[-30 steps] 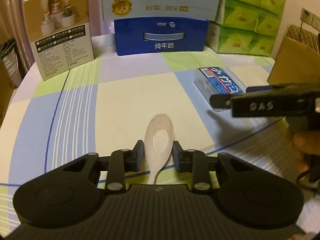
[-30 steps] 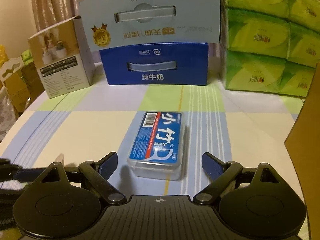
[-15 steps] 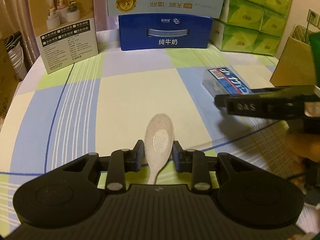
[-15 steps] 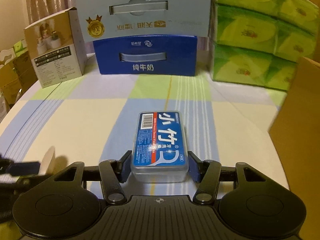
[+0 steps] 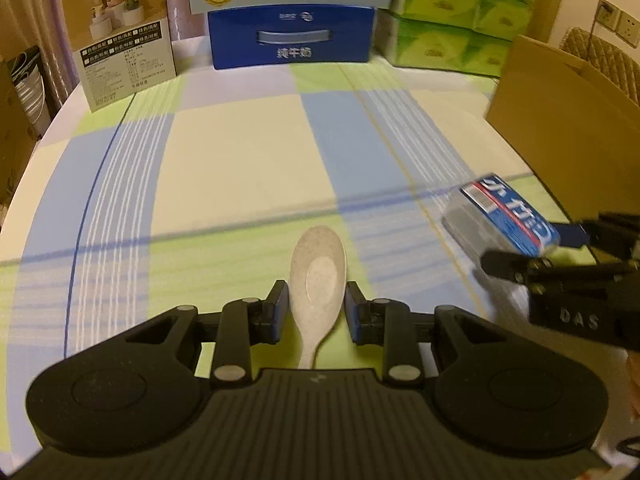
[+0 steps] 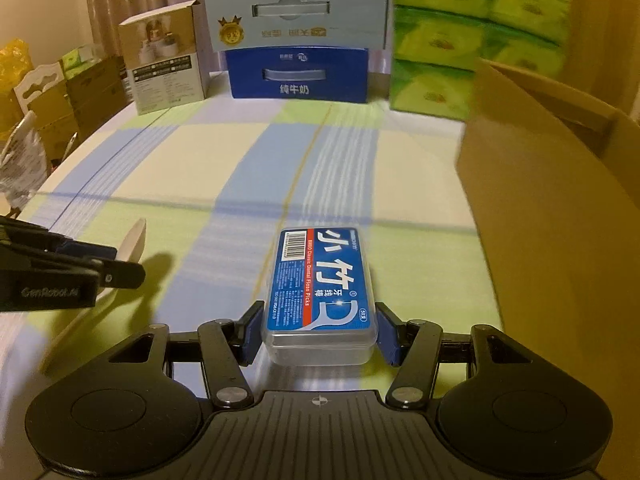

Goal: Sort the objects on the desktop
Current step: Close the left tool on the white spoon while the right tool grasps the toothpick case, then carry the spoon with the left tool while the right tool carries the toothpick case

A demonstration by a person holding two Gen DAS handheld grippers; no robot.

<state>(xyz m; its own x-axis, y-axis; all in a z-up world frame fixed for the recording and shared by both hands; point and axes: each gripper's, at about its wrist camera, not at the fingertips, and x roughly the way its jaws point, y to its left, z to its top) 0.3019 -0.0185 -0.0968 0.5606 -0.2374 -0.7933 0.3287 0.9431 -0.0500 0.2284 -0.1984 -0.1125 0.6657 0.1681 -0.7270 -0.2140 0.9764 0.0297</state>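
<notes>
A pale speckled spoon (image 5: 320,264) sticks out forward from my left gripper (image 5: 316,289), which is shut on its neck and holds it above the checked tablecloth (image 5: 240,168). In the right wrist view a clear floss-pick box (image 6: 320,288) with a blue label sits between the blue pads of my right gripper (image 6: 320,314), which is shut on its sides. The left wrist view shows that floss-pick box (image 5: 504,216) at the right, off the cloth. The spoon (image 6: 132,242) and left gripper (image 6: 124,263) appear at the left of the right wrist view.
An open cardboard box (image 6: 560,208) stands close on the right, also seen as the cardboard box (image 5: 560,140) from the left. At the table's back are a blue milk carton (image 5: 292,36), green tissue packs (image 5: 452,20) and a product box (image 5: 120,36).
My right gripper closed on the floss-pick box, lifted it and carried it toward the cardboard box. My left gripper shifted the same way, still holding the spoon.
</notes>
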